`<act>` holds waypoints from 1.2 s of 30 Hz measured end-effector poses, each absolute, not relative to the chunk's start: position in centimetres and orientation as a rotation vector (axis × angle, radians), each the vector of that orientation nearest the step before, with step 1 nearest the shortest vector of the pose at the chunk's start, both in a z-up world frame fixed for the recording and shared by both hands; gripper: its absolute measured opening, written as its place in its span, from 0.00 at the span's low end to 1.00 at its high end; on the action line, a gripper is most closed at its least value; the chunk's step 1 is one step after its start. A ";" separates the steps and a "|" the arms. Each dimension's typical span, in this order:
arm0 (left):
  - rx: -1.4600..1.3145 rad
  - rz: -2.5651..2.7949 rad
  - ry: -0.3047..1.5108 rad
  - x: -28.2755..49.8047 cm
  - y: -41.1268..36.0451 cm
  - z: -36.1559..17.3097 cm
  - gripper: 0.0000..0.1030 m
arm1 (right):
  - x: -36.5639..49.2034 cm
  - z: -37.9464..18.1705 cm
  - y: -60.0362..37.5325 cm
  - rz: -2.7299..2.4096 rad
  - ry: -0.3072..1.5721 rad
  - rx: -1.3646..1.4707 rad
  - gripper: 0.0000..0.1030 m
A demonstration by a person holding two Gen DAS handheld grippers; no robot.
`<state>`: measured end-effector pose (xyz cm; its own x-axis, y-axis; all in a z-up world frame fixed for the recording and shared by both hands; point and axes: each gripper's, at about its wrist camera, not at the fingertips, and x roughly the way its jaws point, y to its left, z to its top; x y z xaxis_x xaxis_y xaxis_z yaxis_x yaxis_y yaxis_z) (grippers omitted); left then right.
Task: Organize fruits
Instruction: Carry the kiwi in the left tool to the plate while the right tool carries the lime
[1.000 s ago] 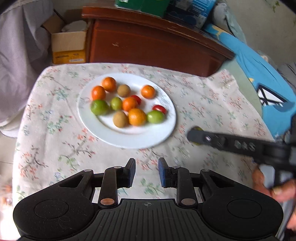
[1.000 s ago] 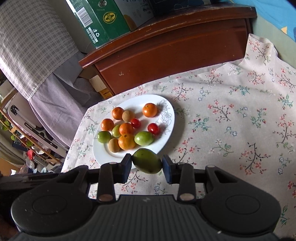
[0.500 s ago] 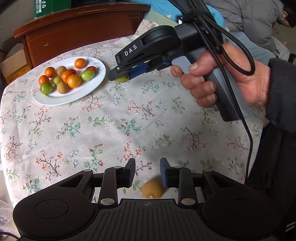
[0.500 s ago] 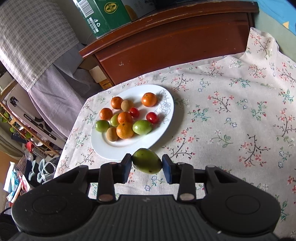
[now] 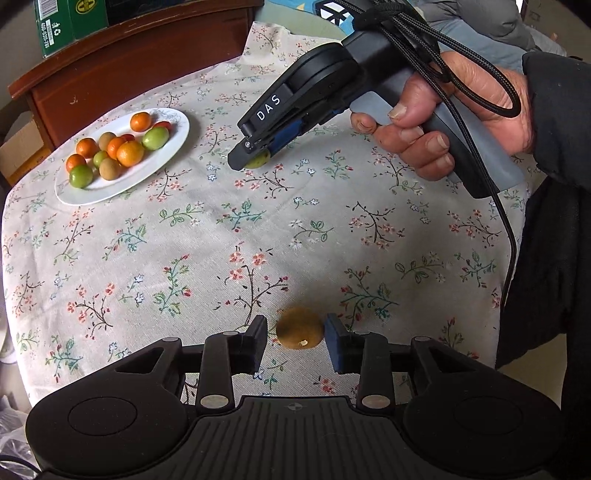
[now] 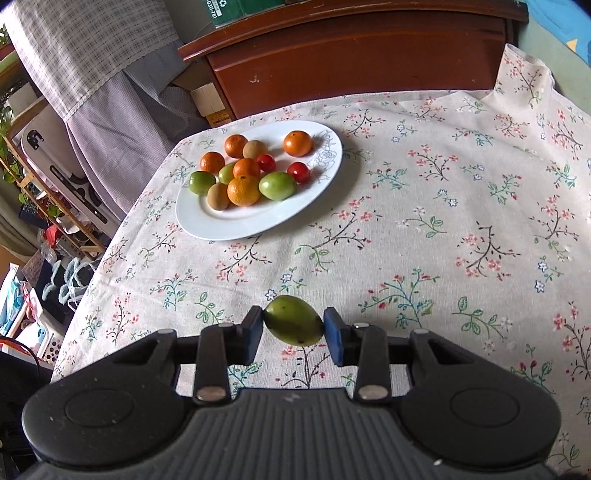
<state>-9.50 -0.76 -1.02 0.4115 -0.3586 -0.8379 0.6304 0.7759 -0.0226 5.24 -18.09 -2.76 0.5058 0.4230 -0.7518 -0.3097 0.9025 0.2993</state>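
A white plate (image 5: 92, 192) (image 6: 236, 225) holds several orange, green, brown and red fruits at the far left of the flowered tablecloth. My right gripper (image 6: 293, 328) is shut on a green fruit (image 6: 293, 325) and holds it above the cloth, away from the plate; it also shows in the left wrist view (image 5: 251, 160). My left gripper (image 5: 295, 341) is open, its jaws on either side of a brown kiwi (image 5: 299, 328) that lies on the cloth near the table's front edge. A gap shows on each side of the kiwi.
A dark wooden cabinet (image 6: 351, 48) with green boxes (image 5: 55, 22) on top stands behind the table. Checked cloth (image 6: 92, 48) and shelves of clutter (image 6: 44, 206) lie off the table's left edge. The hand on the right gripper (image 5: 461, 122) is over the table's right side.
My left gripper swung from the plate to the table's near edge, and the brown kiwi now sits between its open jaws. My right gripper pulled back from the plate with the green fruit.
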 end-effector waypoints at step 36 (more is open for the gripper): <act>0.098 -0.242 0.769 5.1 4.2 2.7 0.26 | 9.9 0.6 -16.7 0.441 0.780 0.267 0.35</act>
<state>5.11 4.17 2.73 0.6925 -0.1809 -0.6984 0.2523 0.9676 -0.0004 9.94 -16.73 0.55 0.6272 0.4763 -0.6162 -0.2826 0.8765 0.3898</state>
